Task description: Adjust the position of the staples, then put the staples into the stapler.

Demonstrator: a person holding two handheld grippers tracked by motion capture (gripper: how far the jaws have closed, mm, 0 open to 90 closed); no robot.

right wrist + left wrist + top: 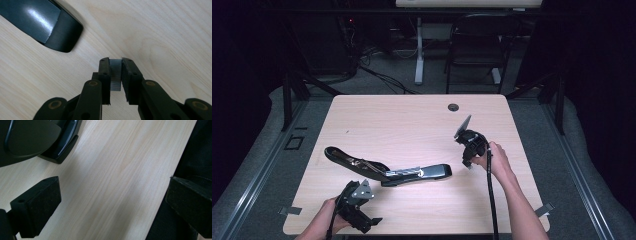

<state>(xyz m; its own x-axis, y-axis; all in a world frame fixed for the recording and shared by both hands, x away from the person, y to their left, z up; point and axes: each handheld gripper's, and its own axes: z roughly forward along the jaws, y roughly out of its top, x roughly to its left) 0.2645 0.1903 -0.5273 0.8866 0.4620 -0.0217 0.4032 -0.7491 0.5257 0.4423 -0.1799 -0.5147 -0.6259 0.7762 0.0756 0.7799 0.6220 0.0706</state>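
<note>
A black stapler (387, 170), swung wide open, is laid across the front-left part of the surface (412, 120), its hinge near the front middle. A small grey strip of staples (115, 73) is clamped between the nearly closed jaws of the right gripper (468, 159), which is held above the surface toward its right edge, just beside the stapler's right end. The left gripper (362, 220) is kept at the front edge, near the stapler, with its jaws spread wide and nothing between them.
</note>
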